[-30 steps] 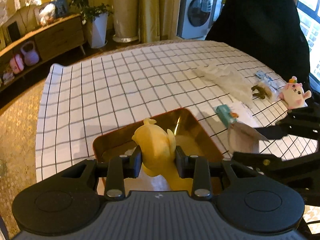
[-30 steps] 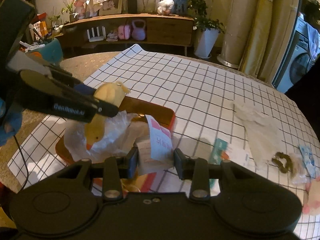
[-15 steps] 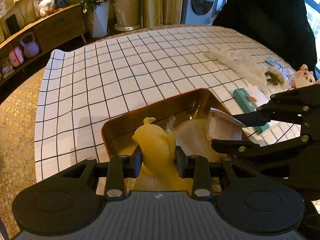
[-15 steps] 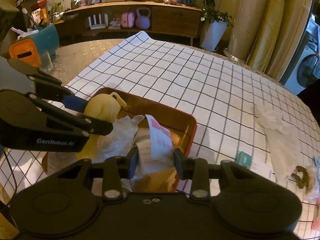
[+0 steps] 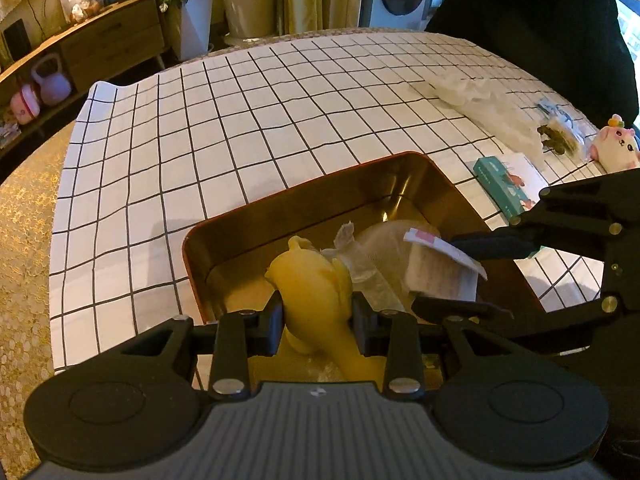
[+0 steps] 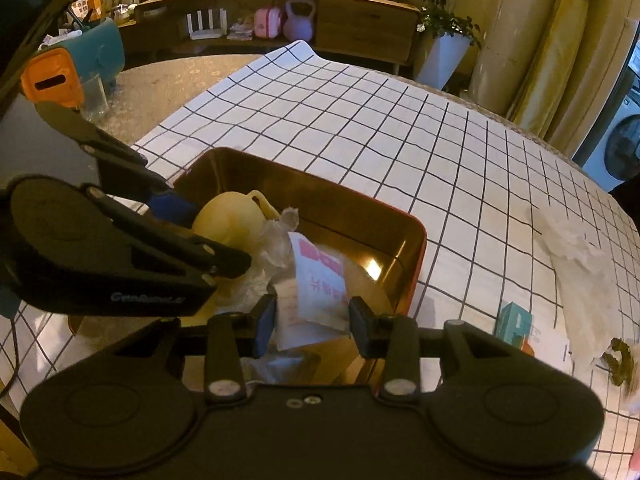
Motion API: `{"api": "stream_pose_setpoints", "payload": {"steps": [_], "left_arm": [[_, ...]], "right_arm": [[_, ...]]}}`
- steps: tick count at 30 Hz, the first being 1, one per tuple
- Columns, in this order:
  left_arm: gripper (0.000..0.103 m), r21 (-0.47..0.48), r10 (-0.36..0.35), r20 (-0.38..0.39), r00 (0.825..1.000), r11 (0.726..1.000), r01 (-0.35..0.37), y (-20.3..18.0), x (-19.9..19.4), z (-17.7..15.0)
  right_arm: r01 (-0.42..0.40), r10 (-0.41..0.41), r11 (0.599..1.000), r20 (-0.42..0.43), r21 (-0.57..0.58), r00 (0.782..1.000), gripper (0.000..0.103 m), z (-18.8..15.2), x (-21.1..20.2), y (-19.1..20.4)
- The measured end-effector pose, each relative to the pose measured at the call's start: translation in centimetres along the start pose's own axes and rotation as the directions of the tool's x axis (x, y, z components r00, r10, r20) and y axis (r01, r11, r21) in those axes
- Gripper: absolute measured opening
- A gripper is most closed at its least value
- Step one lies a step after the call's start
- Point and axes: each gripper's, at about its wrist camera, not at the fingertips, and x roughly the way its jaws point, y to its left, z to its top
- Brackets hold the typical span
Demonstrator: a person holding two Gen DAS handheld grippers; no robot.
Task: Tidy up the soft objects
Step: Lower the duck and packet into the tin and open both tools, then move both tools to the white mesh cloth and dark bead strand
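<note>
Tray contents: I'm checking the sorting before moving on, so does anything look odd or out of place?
On the checked cloth, a pink plush, a teal box and crumpled white plastic lie outside the tray, unsorted. Nothing looks spilled or damaged.

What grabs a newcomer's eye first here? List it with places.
The soft yellow duck toy clamped in the left tongs, over the near end of the orange metal tray. Beside it, the right tongs straddle a white packet with a pink label over that tray.
</note>
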Motion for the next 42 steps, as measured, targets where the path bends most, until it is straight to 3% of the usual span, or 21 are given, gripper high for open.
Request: {"api": "stream_pose_setpoints", "payload": {"steps": [5, 9, 10, 22, 30, 42], "left_arm": [[0.043, -0.018, -0.006, 0.005, 1.000, 1.000, 0.006, 0.1, 0.1, 0.1], [0.068, -0.023, 0.000, 0.047, 0.999, 1.000, 0.001, 0.0, -0.8, 0.3], [0.069, -0.025, -0.001, 0.056, 0.998, 1.000, 0.003, 0.0, -1.0, 0.4], [0.069, -0.041, 0.006, 0.106, 0.994, 0.999, -0.001, -1.1, -3.9, 0.9], [0.069, -0.006, 0.003, 0.154, 0.988, 1.000, -0.002, -3.4, -6.9, 1.3], [0.078, 0.045, -0.093, 0.215, 0.972, 0.995, 0.086, -9.7, -9.5, 2.4]], "right_arm": [[-0.001, 0.001, 1.000, -0.001, -0.009, 1.000, 0.045, -0.3, -0.1, -0.1], [-0.002, 0.002, 1.000, 0.013, -0.015, 1.000, 0.049, -0.6, -0.6, -0.2], [-0.001, 0.002, 1.000, 0.017, -0.019, 1.000, 0.053, -0.6, -0.8, -0.2], [-0.013, 0.013, 1.000, 0.092, 0.004, 0.996, 0.070, -0.8, -4.3, -0.8], [-0.027, 0.020, 0.999, 0.143, 0.044, 0.989, 0.073, -1.8, -7.9, -2.1], [-0.014, -0.010, 0.992, 0.199, 0.122, 0.980, 0.078, -5.9, -13.1, -6.6]]}}
